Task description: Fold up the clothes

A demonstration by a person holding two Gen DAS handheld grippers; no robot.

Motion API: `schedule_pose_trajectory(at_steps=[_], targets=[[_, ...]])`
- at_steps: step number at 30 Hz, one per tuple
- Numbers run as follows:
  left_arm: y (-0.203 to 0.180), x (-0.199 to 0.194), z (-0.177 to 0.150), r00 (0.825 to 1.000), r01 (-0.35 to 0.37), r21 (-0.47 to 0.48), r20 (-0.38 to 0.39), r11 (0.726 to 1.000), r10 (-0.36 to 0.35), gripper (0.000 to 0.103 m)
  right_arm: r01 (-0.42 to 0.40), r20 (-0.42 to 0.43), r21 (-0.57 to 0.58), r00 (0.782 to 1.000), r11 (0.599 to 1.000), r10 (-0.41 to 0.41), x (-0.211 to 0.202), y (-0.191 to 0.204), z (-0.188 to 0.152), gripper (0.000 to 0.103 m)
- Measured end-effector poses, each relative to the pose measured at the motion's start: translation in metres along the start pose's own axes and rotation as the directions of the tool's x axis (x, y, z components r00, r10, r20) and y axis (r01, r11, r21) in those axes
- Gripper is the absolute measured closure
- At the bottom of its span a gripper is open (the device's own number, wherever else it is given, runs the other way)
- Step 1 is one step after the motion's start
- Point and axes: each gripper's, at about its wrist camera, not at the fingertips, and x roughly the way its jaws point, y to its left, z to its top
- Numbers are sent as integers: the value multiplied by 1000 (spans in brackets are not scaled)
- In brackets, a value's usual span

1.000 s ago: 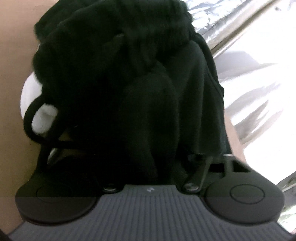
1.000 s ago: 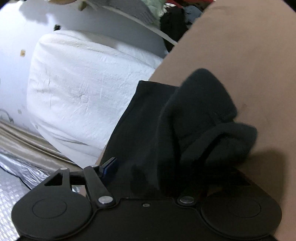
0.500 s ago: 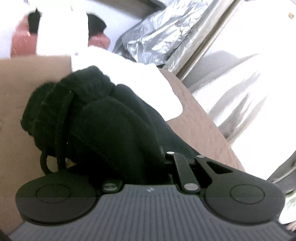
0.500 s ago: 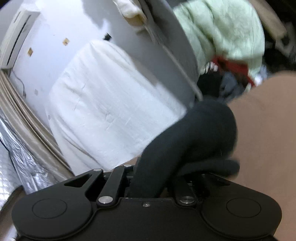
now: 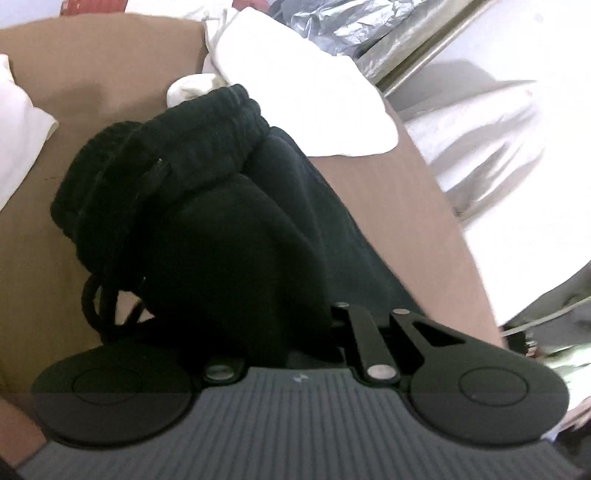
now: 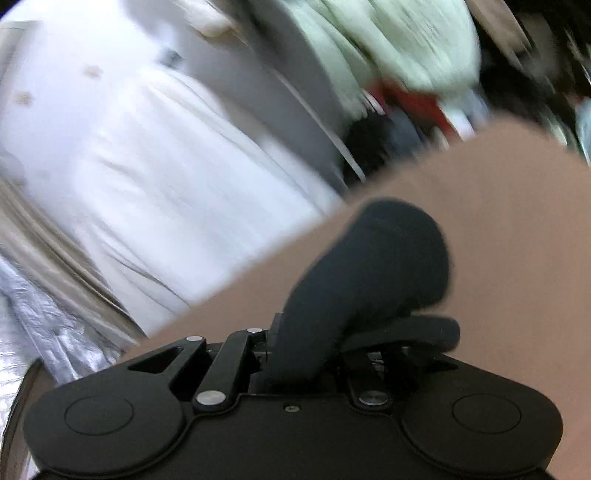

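Left wrist view. Far left, a white cloth (image 5: 18, 125) lies at the edge of the brown surface (image 5: 92, 66). Centre: a black garment (image 5: 207, 206), bunched, ribbed band uppermost, lies on the brown surface and runs down into the left gripper (image 5: 295, 332). A black drawstring (image 5: 96, 306) loops out at its lower left. The garment covers the fingertips; the linkage stands drawn in, so the jaws appear clamped on the cloth. Behind the garment, a white folded item (image 5: 314, 99) lies touching or just beside the ribbed band; which one cannot be told. Further right, crinkled silver foil (image 5: 351, 26), then a white padded surface (image 5: 491, 122) beyond the brown edge.

Right wrist view, heavily blurred. Left: silver foil (image 6: 44, 325) low, white padded surface (image 6: 147, 166) above it. Centre: the right gripper (image 6: 314, 347) is closed on a wad of the same black garment (image 6: 369, 269), which bulges up from between the fingers over the brown surface (image 6: 498, 221). Upper right: a pale green cloth (image 6: 406, 48) and something red (image 6: 413, 99), among dark clutter too smeared to identify.
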Motion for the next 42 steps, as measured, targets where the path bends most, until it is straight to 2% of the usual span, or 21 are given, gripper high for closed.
schedule_pose_trajectory(at_steps=[2,4,7,10,11,13,15,18,20,21,22,24,26,29,31,34,36,37,38,40,42], targets=[[1,-1,-8,998,-47,34,-42,998,49,93,18,41,-2,999,1000,-18,-15,-2,6,94],[16,20,-12,990,-88,41,-107,995,92,89,92,11,64,996,994,-93,-18,-23,-1,94],[53,53,-37,963,-144,-80,-241,986,121,84,239,-112,164,969,957,-222,0,-57,-15,94],[69,50,-41,962,-123,-186,-262,975,71,79,216,-144,228,972,950,-186,12,-62,-14,94],[63,42,-39,961,-135,-160,-259,978,91,71,217,-143,220,972,951,-188,13,-58,-11,94],[44,27,-38,961,-171,-73,-234,983,150,66,235,-139,172,967,957,-212,9,-47,-5,94],[26,11,-42,957,-211,10,-200,977,209,60,251,-152,194,963,948,-224,2,-51,-5,94],[-7,-17,-54,949,-266,148,-131,952,286,53,277,-173,224,955,934,-241,-10,-59,-3,93],[-28,-34,-59,946,-274,232,-108,934,304,42,294,-187,245,949,924,-252,-17,-64,-3,88],[-37,-42,-60,948,-268,263,-102,927,303,39,302,-194,255,947,919,-257,-21,-66,-2,85],[-40,-43,-55,957,-229,259,-117,939,265,34,310,-201,264,944,913,-262,-25,-69,-2,82],[-45,-47,-45,970,-156,250,-144,956,196,34,327,-216,284,938,901,-272,-32,-74,-1,81],[-57,-59,-50,971,-166,277,-124,946,207,34,337,-207,287,936,897,-285,-40,-75,0,77],[-95,-51,-42,969,-210,409,-33,888,245,32,346,-175,280,935,895,-307,-50,-75,1,72],[-125,-38,-56,977,-176,468,-23,866,211,30,370,-153,294,928,882,-338,-59,-79,4,66],[-172,-1,-76,985,-97,539,-68,836,158,30,422,-85,293,905,858,-416,-80,-85,10,60],[-209,33,-96,985,-41,607,-107,794,133,30,447,-25,291,887,846,-461,-96,-87,12,54],[-225,50,-106,986,-15,643,-117,766,116,30,455,-11,297,881,839,-474,-99,-88,13,53],[-242,68,-118,989,12,679,-119,734,93,30,442,-10,302,887,845,-461,-99,-90,13,53],[-283,99,-145,994,76,757,-110,648,11,26,369,-27,311,925,876,-380,-89,-94,11,53],[-319,138,-173,996,91,834,-77,544,-48,20,258,-71,354,966,899,-250,-72,-102,6,52]])
